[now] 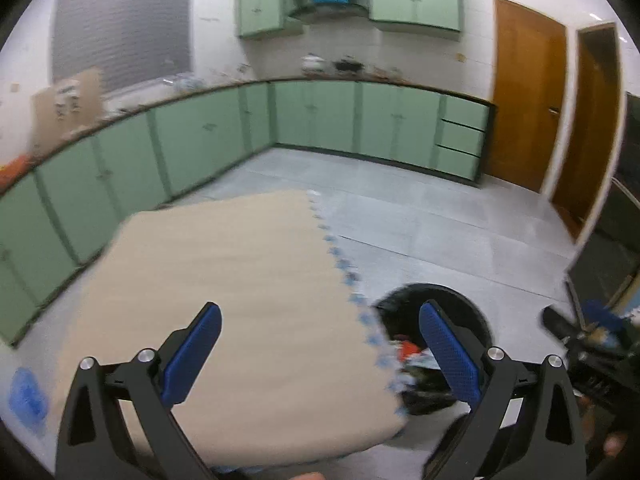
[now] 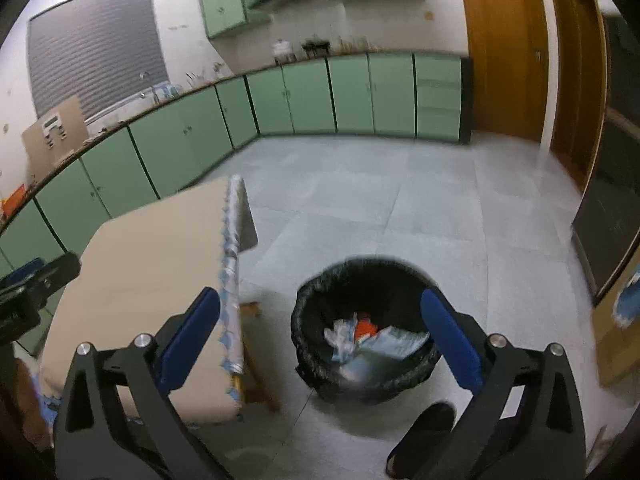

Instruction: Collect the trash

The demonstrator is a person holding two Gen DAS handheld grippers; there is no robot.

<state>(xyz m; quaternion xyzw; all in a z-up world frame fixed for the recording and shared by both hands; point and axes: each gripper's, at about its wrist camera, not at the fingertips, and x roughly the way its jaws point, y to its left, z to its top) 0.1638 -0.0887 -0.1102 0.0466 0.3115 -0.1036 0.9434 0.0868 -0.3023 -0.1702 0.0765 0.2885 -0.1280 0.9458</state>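
Blue-padded jaws of the left claw stand wide apart with nothing between them, above a beige table whose edge runs below the gap. Ahead and to its right, on the floor, sits a black-lined bin holding trash. Equally spread and empty, the right claw frames the bin just beyond its tips, with the crumpled trash inside and the table to its left. Green cabinets line the walls above a grey tiled floor; brown doors stand far right.
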